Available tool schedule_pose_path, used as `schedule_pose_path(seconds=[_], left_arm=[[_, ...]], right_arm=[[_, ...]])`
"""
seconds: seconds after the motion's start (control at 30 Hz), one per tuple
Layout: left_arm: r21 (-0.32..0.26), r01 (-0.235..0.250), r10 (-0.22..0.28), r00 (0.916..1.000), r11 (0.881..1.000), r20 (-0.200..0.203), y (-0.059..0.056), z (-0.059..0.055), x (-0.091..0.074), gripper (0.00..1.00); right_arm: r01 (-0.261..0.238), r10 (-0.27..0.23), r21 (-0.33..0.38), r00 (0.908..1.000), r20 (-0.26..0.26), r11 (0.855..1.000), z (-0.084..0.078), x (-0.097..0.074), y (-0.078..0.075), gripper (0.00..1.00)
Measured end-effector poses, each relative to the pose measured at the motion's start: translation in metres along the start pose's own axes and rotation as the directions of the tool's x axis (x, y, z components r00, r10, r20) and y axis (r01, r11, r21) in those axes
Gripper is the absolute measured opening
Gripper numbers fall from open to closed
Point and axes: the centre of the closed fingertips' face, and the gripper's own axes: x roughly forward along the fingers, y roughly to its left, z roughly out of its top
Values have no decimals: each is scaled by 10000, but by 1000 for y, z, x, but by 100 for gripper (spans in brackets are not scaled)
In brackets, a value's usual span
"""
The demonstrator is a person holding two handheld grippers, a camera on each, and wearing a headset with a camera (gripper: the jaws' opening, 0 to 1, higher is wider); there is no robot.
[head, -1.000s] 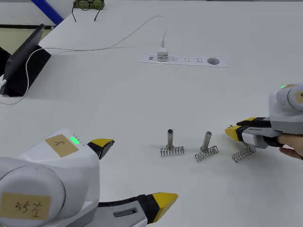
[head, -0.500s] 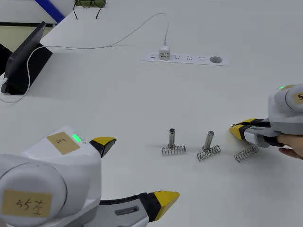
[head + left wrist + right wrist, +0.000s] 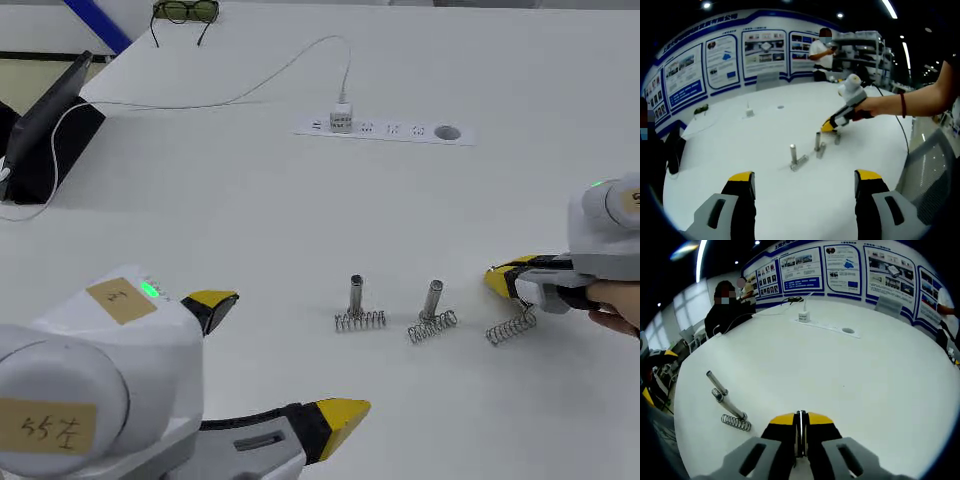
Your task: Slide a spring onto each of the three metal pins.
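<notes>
Right gripper (image 3: 497, 281) is clamped on what looks like the 3rd pin (image 3: 800, 436); left gripper (image 3: 804, 176) gapes wide. 1 loose spring (image 3: 510, 328) lies on the desk just beside the right gripper. A tilted pin could snag the coil and flick it away.

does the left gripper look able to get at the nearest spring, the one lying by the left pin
Probably yes. The left gripper has its jaws open, and bare table lies between it and the spring by the left pin. The right gripper is off by the far spring.
</notes>
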Motion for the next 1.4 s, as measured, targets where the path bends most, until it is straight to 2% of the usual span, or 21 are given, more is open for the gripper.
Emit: schedule_pose_path(seconds=[0.67, 1.0, 1.4], left_arm=[[-48, 8, -7, 9998, 10000, 205, -1, 5, -4, 82], [67, 52, -54, 9997, 10000, 242, -4, 7, -6, 82], [185, 128, -133, 9995, 9997, 294, -9, 9, -8, 81]], right_arm=[[-263, 266, -73, 9988, 401, 9996, 12, -25, 14, 9], [-233, 247, -520, 9993, 263, 9984, 9, -36, 18, 9], [58, -52, -971, 10000, 65, 9953, 2, -47, 22, 9]])
